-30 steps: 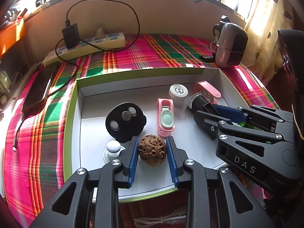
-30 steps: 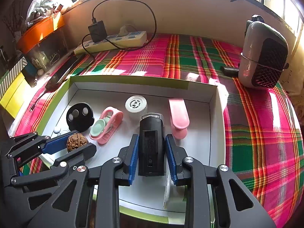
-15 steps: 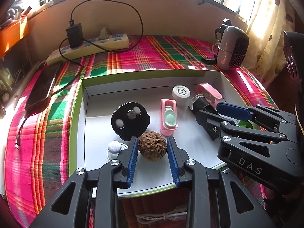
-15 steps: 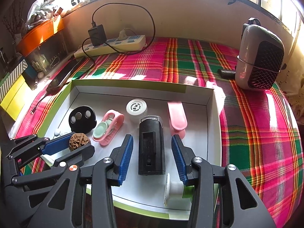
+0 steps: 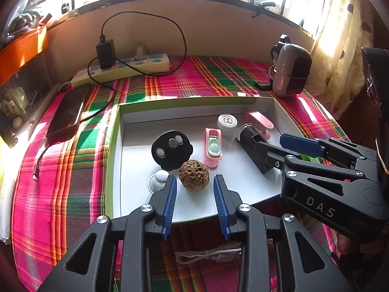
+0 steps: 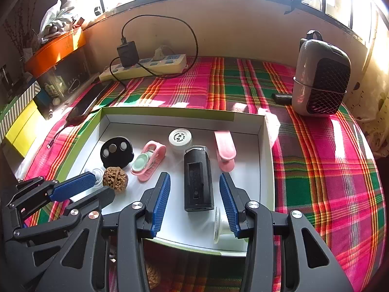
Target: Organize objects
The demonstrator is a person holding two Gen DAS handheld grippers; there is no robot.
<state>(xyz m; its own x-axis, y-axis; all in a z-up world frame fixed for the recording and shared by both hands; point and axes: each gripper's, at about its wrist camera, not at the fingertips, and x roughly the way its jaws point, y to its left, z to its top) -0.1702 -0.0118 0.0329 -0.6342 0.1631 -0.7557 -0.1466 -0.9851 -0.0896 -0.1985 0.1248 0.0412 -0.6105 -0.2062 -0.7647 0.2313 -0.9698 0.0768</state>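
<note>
Both grippers had released: left gripper (image 5: pixel 194 189) stood spread around the walnut (image 5: pixel 194 175), right gripper (image 6: pixel 194 189) spread around the black device (image 6: pixel 198 182), both resting in the white tray (image 6: pixel 265 160).

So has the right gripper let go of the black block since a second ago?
Yes. The right gripper was clamped on the black block; now its pads stand clear on both sides. The block lies flat in the tray.

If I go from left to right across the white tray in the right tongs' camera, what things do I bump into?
Black round holder → bumpy walnut → pink and mint clip → white round cap → black box → pink clip.
</note>
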